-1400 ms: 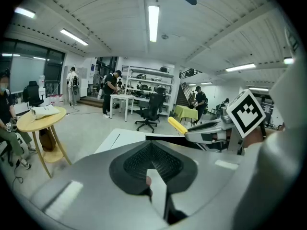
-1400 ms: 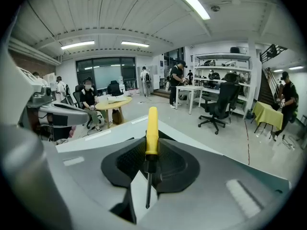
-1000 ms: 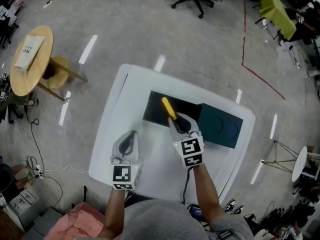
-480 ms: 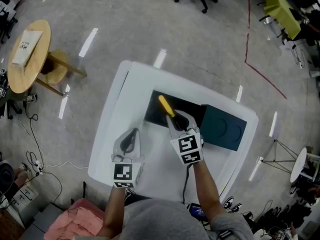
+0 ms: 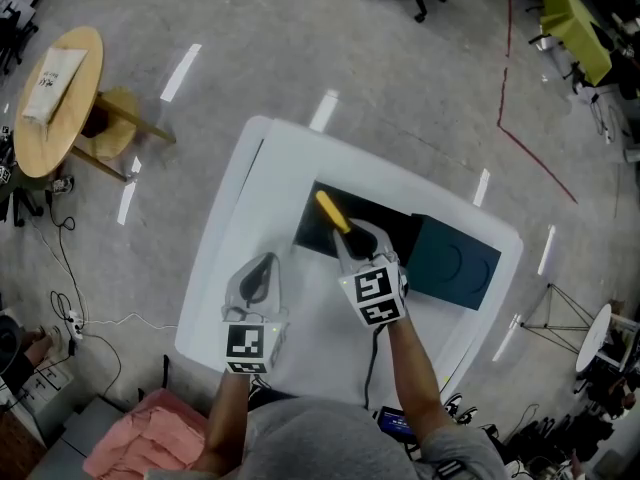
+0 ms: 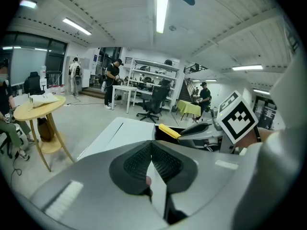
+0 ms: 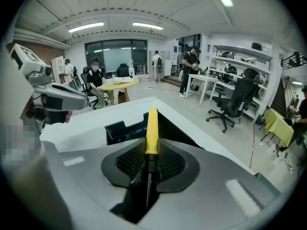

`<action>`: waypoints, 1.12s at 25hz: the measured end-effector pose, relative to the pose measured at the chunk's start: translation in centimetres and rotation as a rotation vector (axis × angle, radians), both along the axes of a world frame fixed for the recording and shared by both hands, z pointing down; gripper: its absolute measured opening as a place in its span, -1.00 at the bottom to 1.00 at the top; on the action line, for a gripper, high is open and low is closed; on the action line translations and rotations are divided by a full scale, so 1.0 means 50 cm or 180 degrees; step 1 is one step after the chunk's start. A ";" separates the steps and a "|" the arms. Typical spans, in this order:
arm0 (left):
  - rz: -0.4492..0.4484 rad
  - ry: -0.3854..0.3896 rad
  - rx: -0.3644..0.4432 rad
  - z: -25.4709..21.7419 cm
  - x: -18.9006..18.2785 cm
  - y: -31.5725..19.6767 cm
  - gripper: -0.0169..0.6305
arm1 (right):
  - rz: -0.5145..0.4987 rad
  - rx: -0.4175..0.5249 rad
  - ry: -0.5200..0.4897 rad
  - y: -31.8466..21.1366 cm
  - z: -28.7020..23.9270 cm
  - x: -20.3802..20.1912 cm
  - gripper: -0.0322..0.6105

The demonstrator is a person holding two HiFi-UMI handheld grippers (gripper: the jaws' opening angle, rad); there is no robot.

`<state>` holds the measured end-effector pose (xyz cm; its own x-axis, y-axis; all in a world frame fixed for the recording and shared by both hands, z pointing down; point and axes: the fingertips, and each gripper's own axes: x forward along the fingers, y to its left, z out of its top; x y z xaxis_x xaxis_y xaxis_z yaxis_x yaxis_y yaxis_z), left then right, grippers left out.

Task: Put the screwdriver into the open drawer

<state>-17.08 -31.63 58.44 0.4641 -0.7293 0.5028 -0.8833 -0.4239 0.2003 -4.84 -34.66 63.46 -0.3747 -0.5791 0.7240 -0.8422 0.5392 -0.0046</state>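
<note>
My right gripper [image 5: 357, 241] is shut on the screwdriver [image 5: 332, 213], whose yellow handle sticks out ahead of the jaws over the open black drawer [image 5: 318, 229]. In the right gripper view the pads clamp the screwdriver [image 7: 151, 128] near where the handle meets the dark shaft, with the drawer [image 7: 125, 124] just beyond. My left gripper [image 5: 258, 279] hovers over the white table [image 5: 260, 178] to the left, shut with nothing between its pads [image 6: 139, 163]. The left gripper view shows the screwdriver's handle [image 6: 169, 131] at the right.
A dark teal cabinet [image 5: 455, 260] holds the drawer at the table's right. A round wooden side table [image 5: 58, 103] stands at far left. Office chairs and several people are farther off in the room.
Both grippers have sunk a little toward the table. The screwdriver stays clamped over the drawer.
</note>
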 end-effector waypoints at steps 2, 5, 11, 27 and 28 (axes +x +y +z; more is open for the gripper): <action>-0.0020 -0.0006 -0.0027 0.007 -0.007 -0.001 -0.91 | -0.0023 -0.0037 0.0025 -0.001 0.010 -0.004 -0.65; -0.0030 -0.0005 -0.0031 0.011 -0.010 -0.006 -0.91 | -0.0041 -0.0065 0.0053 -0.007 0.020 -0.008 -0.65; -0.0036 -0.0001 -0.0050 0.022 -0.014 -0.011 -0.91 | -0.0046 -0.0134 0.0105 -0.013 0.036 -0.010 -0.65; -0.0043 -0.0012 -0.0113 0.039 -0.026 -0.005 -0.91 | -0.0069 -0.0281 0.0395 -0.009 0.063 -0.012 -0.64; -0.0041 -0.0013 -0.0118 0.039 -0.025 -0.004 -0.91 | -0.0055 -0.0283 0.0407 -0.009 0.064 -0.010 -0.64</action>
